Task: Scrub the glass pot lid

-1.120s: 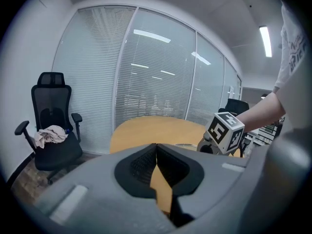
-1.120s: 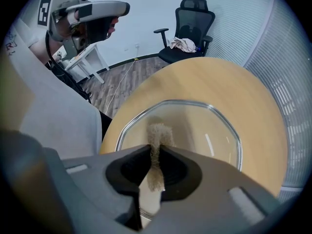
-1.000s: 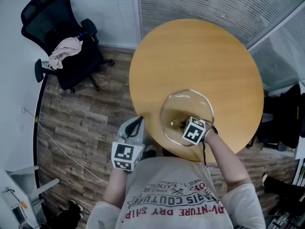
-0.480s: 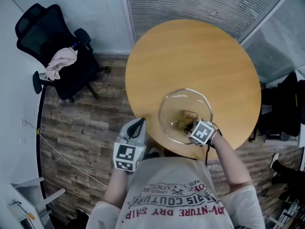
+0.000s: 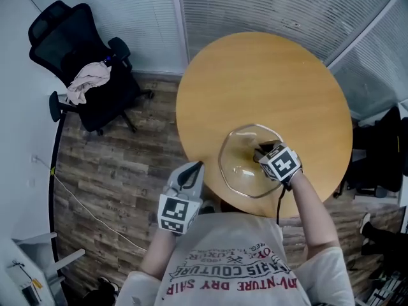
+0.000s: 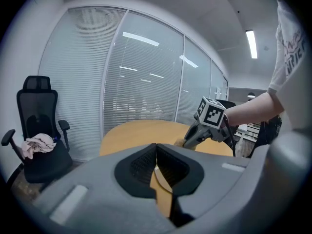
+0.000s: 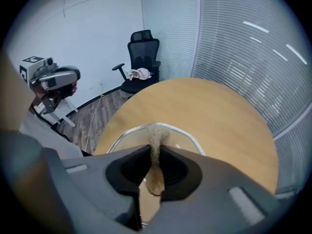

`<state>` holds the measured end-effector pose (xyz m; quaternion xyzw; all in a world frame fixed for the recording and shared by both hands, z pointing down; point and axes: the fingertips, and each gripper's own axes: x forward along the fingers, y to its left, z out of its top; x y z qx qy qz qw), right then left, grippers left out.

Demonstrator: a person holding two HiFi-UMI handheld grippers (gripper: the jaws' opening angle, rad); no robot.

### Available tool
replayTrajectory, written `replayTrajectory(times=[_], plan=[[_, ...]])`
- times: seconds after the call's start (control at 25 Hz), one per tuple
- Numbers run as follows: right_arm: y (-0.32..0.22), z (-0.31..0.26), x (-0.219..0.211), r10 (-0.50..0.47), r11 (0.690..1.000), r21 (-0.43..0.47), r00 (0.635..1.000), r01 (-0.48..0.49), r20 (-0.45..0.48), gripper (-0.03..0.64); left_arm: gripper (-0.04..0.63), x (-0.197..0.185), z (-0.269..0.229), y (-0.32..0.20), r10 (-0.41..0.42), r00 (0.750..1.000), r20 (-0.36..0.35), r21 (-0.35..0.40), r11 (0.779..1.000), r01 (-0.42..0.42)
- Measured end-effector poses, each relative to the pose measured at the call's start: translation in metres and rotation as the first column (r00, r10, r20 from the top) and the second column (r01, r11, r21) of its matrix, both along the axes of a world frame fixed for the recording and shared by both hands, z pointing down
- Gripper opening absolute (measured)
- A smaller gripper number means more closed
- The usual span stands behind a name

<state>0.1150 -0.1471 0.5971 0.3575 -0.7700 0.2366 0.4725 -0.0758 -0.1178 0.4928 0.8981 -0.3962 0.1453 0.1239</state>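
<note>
Jaws of the right gripper [image 7: 155, 152], clamped on the sponge [image 7: 156, 130], slid from 6 o'clock toward 3 o'clock on the glass pot lid [image 5: 239, 178] (left gripper [image 5: 191, 169] stayed closed, empty).

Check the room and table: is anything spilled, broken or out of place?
Nothing looks spilled or broken. Only the crumpled cloth heaped on the office chair seems out of place; the glass lid sits on the table.

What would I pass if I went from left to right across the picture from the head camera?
Black office chair with a cloth on its seat → left hand-held gripper → glass pot lid → right hand-held gripper, pinching a tan scrubber over the lid's right part.
</note>
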Motion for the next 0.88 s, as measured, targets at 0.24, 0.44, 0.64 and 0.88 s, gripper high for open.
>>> replayTrajectory(times=[0.24,0.44,0.64,0.88], plan=[[-0.046,0.032,0.040,0.142,0.989,-0.023,0.985,-0.144,-0.098,0.052,0.008,-0.004,0.008,-0.015,-0.039,0.999,0.005,-0.016,0.999,0.039],[-0.060,0.063,0.050,0.165,0.979,-0.102,0.981,-0.175,-0.107,0.052,0.008,-0.009,0.008,-0.028,-0.073,0.997,0.022,-0.028,0.997,0.074],[-0.069,0.087,0.059,0.228,0.961,-0.135,0.967,-0.242,-0.112,0.052,0.008,-0.011,0.013,-0.036,-0.084,0.996,0.035,-0.042,0.995,0.085],[-0.070,0.090,0.072,0.150,0.976,-0.110,0.946,-0.188,-0.286,0.054,0.008,-0.019,0.020,-0.040,-0.111,0.993,0.044,-0.058,0.992,0.113]])
